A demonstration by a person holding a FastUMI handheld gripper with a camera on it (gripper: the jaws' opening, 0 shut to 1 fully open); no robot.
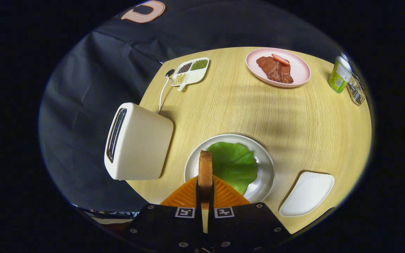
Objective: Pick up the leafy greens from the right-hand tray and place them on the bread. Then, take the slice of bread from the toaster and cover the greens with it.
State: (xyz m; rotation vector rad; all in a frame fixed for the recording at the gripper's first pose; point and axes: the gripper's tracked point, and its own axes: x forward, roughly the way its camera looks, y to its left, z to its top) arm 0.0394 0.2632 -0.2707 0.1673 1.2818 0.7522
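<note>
My tongs (205, 196) are clamped on the upright toasted brown bread slice (205, 168), above the round white plate (265, 175), toaster behind at nine o'clock. I should tip it flat, centre it over the broad green lettuce leaf (236, 165) at one o'clock, then lower gently.

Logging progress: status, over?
Hand-held gripper shut on bread slice, edge-up. Lettuce leaf on white plate, just ahead. Nothing between.
</note>
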